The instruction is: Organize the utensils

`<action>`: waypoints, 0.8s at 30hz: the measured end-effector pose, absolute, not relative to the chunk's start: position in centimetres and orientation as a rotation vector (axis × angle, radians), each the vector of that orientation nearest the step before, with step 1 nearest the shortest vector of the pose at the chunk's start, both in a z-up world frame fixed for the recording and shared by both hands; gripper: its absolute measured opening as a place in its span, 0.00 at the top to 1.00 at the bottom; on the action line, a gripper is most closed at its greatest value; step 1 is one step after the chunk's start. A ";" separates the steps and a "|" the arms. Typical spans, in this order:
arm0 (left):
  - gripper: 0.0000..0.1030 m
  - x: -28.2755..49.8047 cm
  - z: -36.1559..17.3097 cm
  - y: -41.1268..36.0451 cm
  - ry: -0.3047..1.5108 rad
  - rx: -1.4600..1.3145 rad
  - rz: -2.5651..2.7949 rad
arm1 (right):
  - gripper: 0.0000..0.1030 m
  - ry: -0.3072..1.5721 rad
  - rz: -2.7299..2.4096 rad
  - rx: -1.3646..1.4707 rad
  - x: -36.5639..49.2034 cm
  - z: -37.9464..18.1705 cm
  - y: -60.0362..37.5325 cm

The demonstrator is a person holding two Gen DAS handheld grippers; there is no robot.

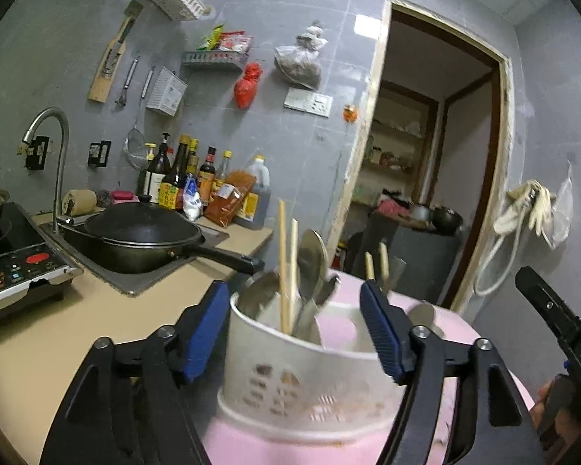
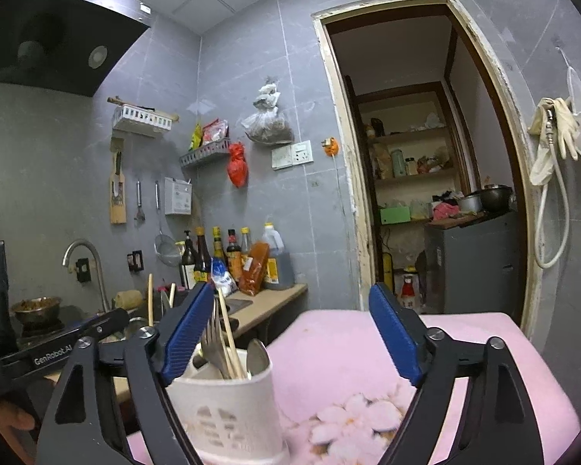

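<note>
Two blue ribbed pads of left gripper (image 1: 294, 329) spread wide around white perforated plastic caddy (image 1: 302, 379) on pink cloth (image 1: 480, 333), "DAS" on right tool | right gripper (image 2: 296, 337) released, caddy at cloth's left edge holding fork (image 2: 212, 339), chopsticks (image 2: 228, 337), spoon (image 2: 257, 356); "GenRobot.AI" on left tool.

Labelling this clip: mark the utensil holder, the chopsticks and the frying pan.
utensil holder (image 1: 302, 383), left wrist view, perforated front wall.
chopsticks (image 1: 282, 240), left wrist view, upper shaft of one stick.
frying pan (image 1: 135, 232), left wrist view, black lid.

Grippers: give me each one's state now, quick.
Left gripper: open, jaws either side of the white utensil holder, gripping nothing.
Right gripper: open, holding nothing, above the pink cloth.
</note>
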State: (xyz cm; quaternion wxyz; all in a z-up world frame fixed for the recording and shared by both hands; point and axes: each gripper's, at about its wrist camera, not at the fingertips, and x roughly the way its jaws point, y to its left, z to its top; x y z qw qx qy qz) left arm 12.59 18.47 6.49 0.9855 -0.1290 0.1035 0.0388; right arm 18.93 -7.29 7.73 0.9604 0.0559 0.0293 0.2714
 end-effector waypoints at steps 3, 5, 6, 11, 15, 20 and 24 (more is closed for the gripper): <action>0.23 11.7 6.4 17.5 0.239 -0.244 0.047 | 0.07 0.080 0.540 0.116 17.7 7.8 -8.6; 0.19 11.2 6.3 16.7 0.257 -0.229 0.028 | 0.01 0.100 0.528 0.114 16.8 7.7 -9.5; 0.17 10.8 6.2 16.2 0.271 -0.217 0.016 | 0.00 0.114 0.525 0.116 16.4 7.7 -10.0; 0.08 9.5 5.2 14.0 0.336 -0.184 -0.036 | 0.00 0.195 0.491 0.090 14.7 6.9 -11.7; 0.08 8.3 3.9 12.3 0.369 -0.152 -0.053 | 0.00 0.265 0.443 0.046 13.4 5.5 -12.9; 0.08 6.9 2.5 11.2 0.365 -0.141 -0.040 | 0.00 0.291 0.388 0.019 12.0 4.1 -14.2; 0.08 5.8 1.9 10.6 0.339 -0.129 -0.019 | 0.00 0.276 0.352 -0.002 10.8 3.4 -14.8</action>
